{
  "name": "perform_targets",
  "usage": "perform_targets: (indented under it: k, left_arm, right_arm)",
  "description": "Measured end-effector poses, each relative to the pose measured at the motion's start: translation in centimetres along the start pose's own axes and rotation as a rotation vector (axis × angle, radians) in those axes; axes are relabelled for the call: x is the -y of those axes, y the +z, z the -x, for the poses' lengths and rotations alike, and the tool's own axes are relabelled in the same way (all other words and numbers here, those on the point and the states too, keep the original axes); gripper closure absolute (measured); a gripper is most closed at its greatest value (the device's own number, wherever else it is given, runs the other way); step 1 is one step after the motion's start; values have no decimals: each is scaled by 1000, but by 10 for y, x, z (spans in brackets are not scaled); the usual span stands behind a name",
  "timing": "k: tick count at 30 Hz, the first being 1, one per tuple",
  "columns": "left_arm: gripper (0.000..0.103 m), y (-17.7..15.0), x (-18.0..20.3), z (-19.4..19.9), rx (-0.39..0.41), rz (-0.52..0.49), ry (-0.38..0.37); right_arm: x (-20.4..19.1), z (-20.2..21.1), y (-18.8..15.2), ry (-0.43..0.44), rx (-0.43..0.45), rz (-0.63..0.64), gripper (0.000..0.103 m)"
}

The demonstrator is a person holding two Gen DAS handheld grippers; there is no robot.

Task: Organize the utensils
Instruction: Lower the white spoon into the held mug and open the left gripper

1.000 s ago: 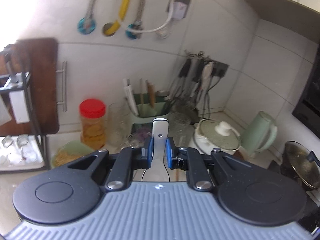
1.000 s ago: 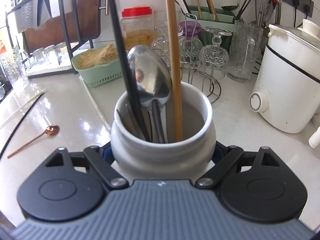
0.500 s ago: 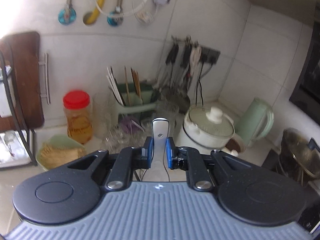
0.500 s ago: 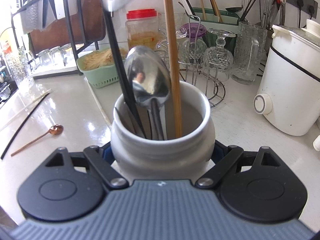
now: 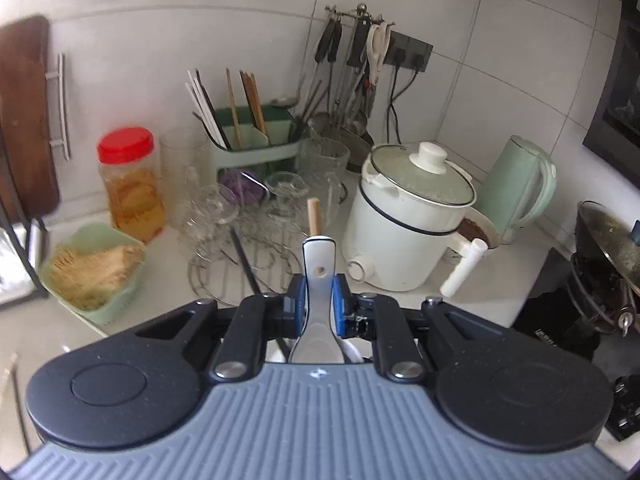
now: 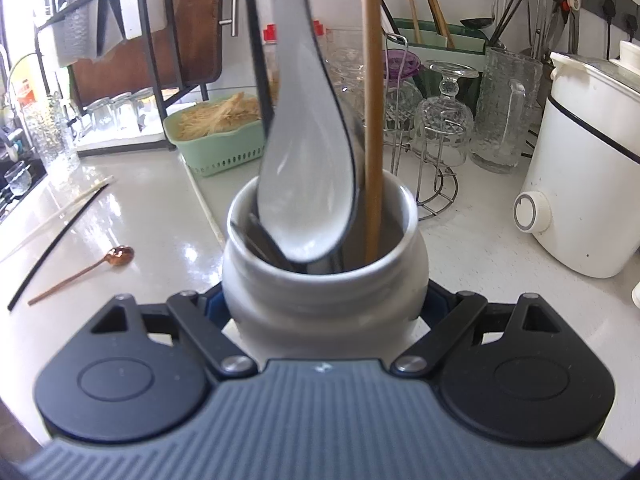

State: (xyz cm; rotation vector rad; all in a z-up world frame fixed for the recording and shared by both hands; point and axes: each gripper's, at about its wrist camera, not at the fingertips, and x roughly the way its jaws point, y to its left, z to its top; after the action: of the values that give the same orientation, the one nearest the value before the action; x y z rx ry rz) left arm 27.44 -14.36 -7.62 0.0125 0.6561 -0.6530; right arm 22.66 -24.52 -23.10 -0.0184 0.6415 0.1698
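home kitchen | white tiled wall (image 5: 500, 60) | utensil rail with hanging tools (image 5: 352, 48) | electric cooker (image 5: 412, 216) and green kettle (image 5: 516, 188) on counter (image 6: 480, 248) | glasses on wire rack (image 6: 440, 120) | chopstick caddy (image 5: 256, 136) | red-lid jar (image 5: 130, 184) | wooden cutting board (image 5: 24, 120)

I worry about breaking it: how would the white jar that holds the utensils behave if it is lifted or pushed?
The white jar looks ceramic, so probably heavy and fragile. Its glazed, rounded wall may slip in the right tool. The tall wooden chopstick and spoon could make it somewhat top-heavy.
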Motion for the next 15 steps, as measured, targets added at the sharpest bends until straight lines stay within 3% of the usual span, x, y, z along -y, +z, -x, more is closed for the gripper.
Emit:
perform_targets:
  k: [6, 15]
  left_arm:
    - [86, -16, 13, -12, -45, -34, 35]
    - [87, -31, 9, -32, -129, 73, 105]
  right_arm:
    - [3, 1, 0, 25, -1, 9, 12]
    - [8, 1, 3, 63, -21, 36, 12]
